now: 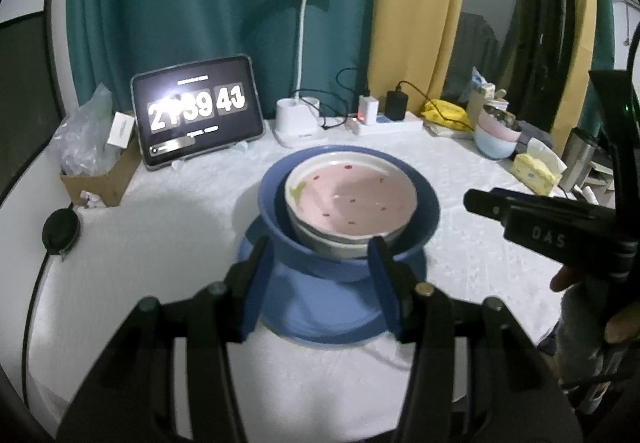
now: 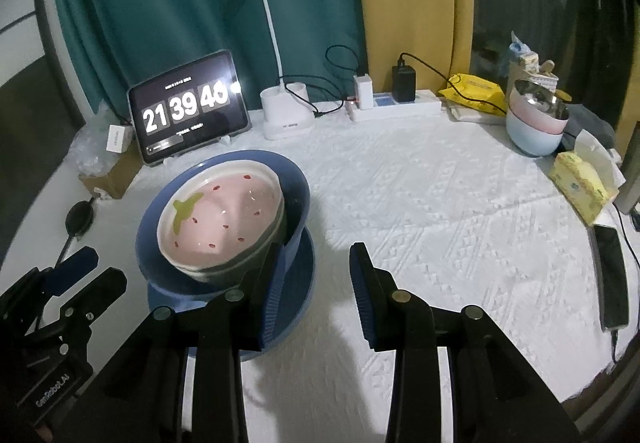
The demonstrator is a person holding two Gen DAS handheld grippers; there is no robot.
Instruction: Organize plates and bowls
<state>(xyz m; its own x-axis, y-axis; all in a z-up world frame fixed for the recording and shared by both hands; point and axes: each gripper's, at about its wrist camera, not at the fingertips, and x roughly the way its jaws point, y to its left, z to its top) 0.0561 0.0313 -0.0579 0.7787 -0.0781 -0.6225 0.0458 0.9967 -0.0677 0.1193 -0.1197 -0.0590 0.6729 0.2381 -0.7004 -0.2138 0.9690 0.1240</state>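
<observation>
The left tongs (image 1: 318, 263) are spread wide on either side of the blue bowl (image 1: 280, 239), holding nothing. That bowl sits on a blue plate (image 1: 320, 315) on the bench (image 1: 460, 263) and carries a pink strawberry bowl (image 1: 352, 199) inside. The right tongs (image 2: 318, 283) gape empty, with the stack just to their left.

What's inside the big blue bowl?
A pink strawberry-pattern bowl sits tilted inside the big blue bowl, apparently atop a grey-white one; anything beneath is hidden.

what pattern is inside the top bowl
Pink with red dots and a green leaf, clearest in the right wrist view.
</observation>
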